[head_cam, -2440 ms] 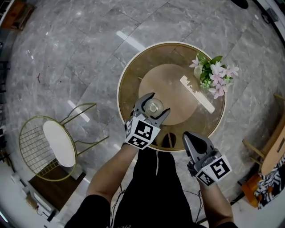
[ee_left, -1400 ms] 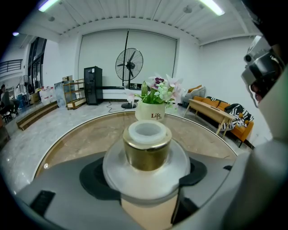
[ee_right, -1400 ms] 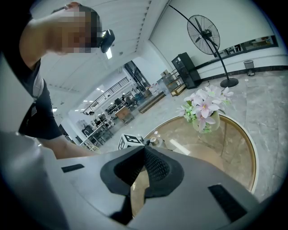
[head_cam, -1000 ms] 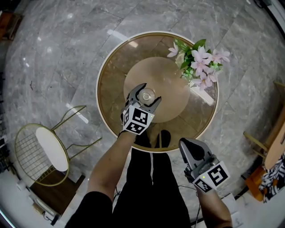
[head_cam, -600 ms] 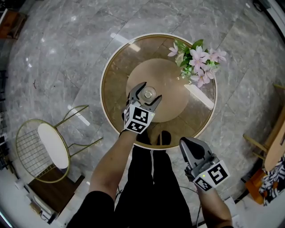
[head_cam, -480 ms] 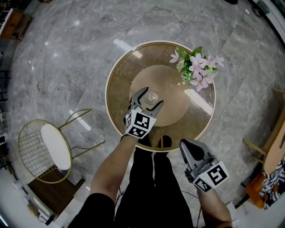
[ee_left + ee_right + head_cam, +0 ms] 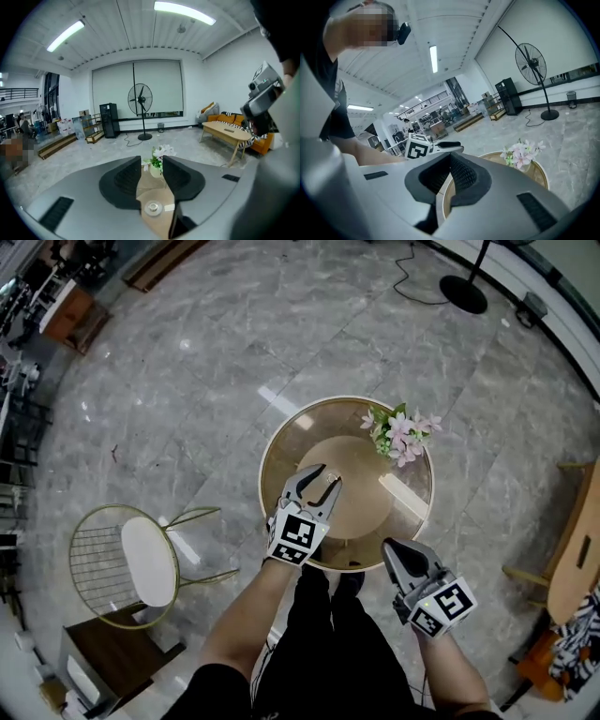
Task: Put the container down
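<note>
On round table (image 7: 370,521), container (image 7: 152,207), flowers (image 7: 400,435)

Pink flowers (image 7: 401,435), wire chair (image 7: 122,563), floor fan (image 7: 140,101)

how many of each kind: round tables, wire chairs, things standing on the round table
round table: 1
wire chair: 1
container, on the table: 1
flower vase, on the table: 1
total: 4

Probably an open lounge: marble floor (image 7: 187,381), sofa (image 7: 220,117), standing fan (image 7: 140,99).
</note>
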{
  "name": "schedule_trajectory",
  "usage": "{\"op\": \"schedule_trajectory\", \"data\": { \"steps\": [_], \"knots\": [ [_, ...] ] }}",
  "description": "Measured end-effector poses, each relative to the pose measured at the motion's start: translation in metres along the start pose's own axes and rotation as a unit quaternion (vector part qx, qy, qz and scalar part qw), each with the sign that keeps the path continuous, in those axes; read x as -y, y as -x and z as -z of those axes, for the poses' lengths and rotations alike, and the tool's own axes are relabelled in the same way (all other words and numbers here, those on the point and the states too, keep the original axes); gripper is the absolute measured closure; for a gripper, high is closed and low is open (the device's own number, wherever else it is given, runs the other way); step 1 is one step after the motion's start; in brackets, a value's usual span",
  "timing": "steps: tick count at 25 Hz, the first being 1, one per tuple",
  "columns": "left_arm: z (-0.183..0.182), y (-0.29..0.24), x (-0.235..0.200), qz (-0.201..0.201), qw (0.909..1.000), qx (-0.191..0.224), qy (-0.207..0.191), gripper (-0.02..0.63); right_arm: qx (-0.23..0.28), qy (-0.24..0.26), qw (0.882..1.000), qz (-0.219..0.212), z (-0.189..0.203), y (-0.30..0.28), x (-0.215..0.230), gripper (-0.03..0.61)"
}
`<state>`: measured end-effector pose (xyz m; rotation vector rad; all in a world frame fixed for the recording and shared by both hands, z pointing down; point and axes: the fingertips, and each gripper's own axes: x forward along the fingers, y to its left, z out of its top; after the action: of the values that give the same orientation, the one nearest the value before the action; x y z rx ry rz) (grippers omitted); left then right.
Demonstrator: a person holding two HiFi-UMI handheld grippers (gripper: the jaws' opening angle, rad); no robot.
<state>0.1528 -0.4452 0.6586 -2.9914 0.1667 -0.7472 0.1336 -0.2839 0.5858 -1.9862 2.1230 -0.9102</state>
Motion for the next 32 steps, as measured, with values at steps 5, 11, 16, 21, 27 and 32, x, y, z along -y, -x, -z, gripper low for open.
{"op": "schedule_trajectory", "data": {
  "steps": [5, 11, 16, 21, 27, 32],
  "knots": [
    [-0.074, 0.087, 0.003, -0.016, 0.9995, 0.024, 0.012, 0.529, 0.011, 0.027, 1.0, -0.005, -0.052, 0.034, -0.053, 0.564],
    [-0.125, 0.166, -0.008, -0.021, 0.9987, 0.045, 0.015, 0.528, 0.021, 0.06, 0.998, -0.026, -0.088, 0.039, -0.112, 0.565],
    [-0.141, 0.225, -0.028, -0.028, 0.9979, 0.055, 0.019, 0.535, 0.041, 0.05, 0.997, -0.05, -0.107, 0.024, -0.167, 0.565],
    [-0.143, 0.287, -0.045, -0.036, 0.9976, 0.056, 0.021, 0.537, 0.063, 0.06, 0.994, -0.061, -0.123, 0.009, -0.22, 0.565],
    [-0.161, 0.349, -0.062, -0.068, 0.9938, 0.083, 0.029, 0.546, 0.104, 0.109, 0.986, -0.071, -0.168, 0.008, -0.262, 0.566],
    [-0.179, 0.365, -0.064, -0.061, 0.9919, 0.096, 0.055, 0.545, 0.14, 0.127, 0.98, -0.062, -0.203, 0.024, -0.27, 0.566]
  ]
}}
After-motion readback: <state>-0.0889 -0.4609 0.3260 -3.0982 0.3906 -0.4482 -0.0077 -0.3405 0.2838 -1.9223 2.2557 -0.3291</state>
